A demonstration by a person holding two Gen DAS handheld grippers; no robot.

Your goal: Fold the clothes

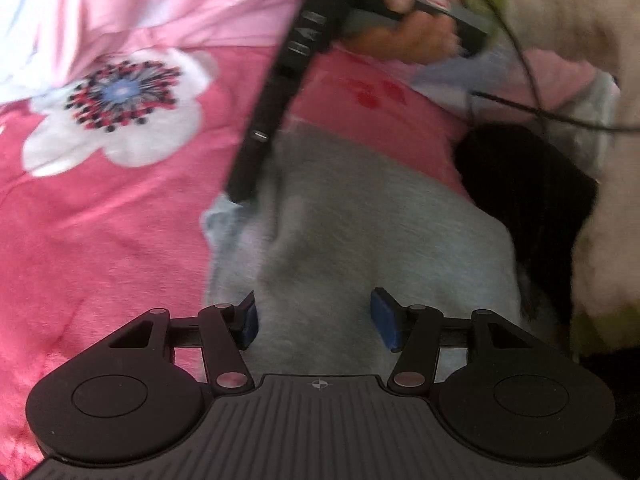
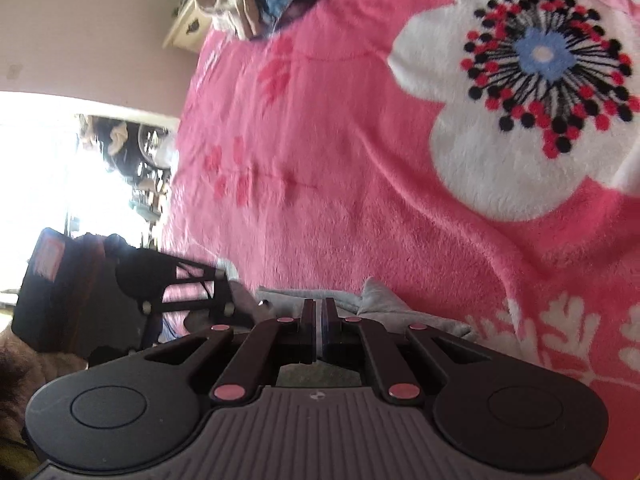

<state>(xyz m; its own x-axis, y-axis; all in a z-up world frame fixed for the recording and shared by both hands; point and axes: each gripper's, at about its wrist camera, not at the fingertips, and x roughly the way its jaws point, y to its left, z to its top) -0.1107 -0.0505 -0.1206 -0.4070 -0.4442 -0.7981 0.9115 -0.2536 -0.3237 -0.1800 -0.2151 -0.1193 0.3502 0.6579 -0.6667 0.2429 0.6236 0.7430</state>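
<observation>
On the pink floral blanket [image 1: 120, 240]: grey garment [image 1: 360, 232], partly folded; right gripper [image 2: 319, 320] pinched on its edge, left gripper [image 1: 314, 316] spread above; folds remain.

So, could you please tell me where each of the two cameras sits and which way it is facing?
Left wrist: sits on the left hand-held gripper, jaws open, looking down at the grey garment on the pink blanket; the right hand shows.
Right wrist: sits on the right hand-held gripper, jaws shut, looking low across the blanket toward a bright window.
Shared: the garment, the blanket's white flower, each other's gripper.
</observation>
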